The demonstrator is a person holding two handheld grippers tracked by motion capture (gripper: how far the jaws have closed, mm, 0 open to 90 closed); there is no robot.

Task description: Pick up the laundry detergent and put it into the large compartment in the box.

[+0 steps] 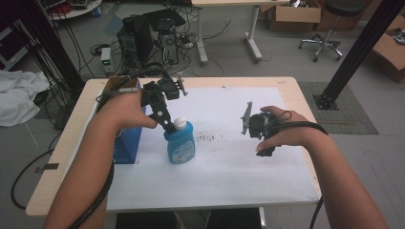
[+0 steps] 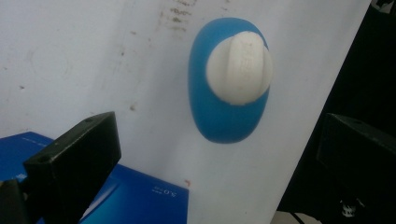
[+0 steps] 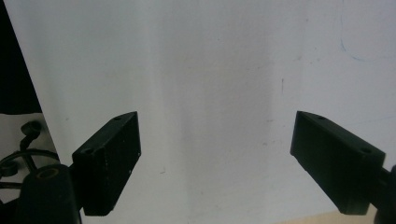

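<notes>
Two black hand-held grippers hover over the white paper sheet (image 1: 229, 157): the left gripper (image 1: 168, 125), jaws wide, sits just above the white-capped blue plastic bottle (image 1: 181, 141) standing centre-left of the frame; the right gripper (image 1: 260, 128), also wide apart, holds nothing

bottle (image 1: 181, 142) | blue plastic body, printed label on front, white ribbed cap (image 2: 239, 66) closed | standing upright | on white sheet (image 1: 224, 167) covering bench, left of centre, just right of blue box (image 1: 126, 143)
</notes>
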